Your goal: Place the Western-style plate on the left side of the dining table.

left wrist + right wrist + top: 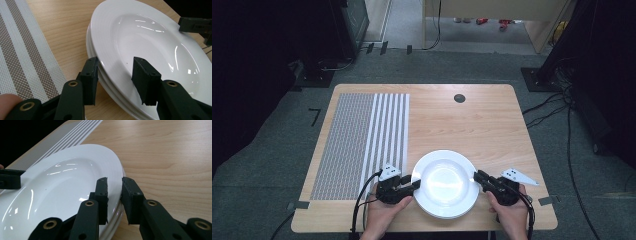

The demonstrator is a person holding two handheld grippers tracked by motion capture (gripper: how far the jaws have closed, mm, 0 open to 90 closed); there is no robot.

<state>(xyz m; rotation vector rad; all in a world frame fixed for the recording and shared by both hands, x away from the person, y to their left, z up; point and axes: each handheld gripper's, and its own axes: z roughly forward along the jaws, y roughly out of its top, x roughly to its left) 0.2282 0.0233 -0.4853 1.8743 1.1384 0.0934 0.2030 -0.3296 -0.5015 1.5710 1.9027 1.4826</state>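
Gripping top plate (pixel 445 183) rim both sides: right claw (pixel 114 195) narrow, rim between jaws; left claw (pixel 115 77) wide, straddling rim. Judgement: close left evenly, lift level off stack.

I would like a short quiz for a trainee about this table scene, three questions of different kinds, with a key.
1. True or false: the round white ceramic top plate lies on the woven striped placemat.
2. Which rim does each gripper straddle? A) left gripper the left rim, right gripper the right rim; B) both the same rim.
3. Fill in: in the left gripper view the top plate rests on ___ white plates.

Key: 1 false, it is on the light wooden table; 2 A; 3 other.
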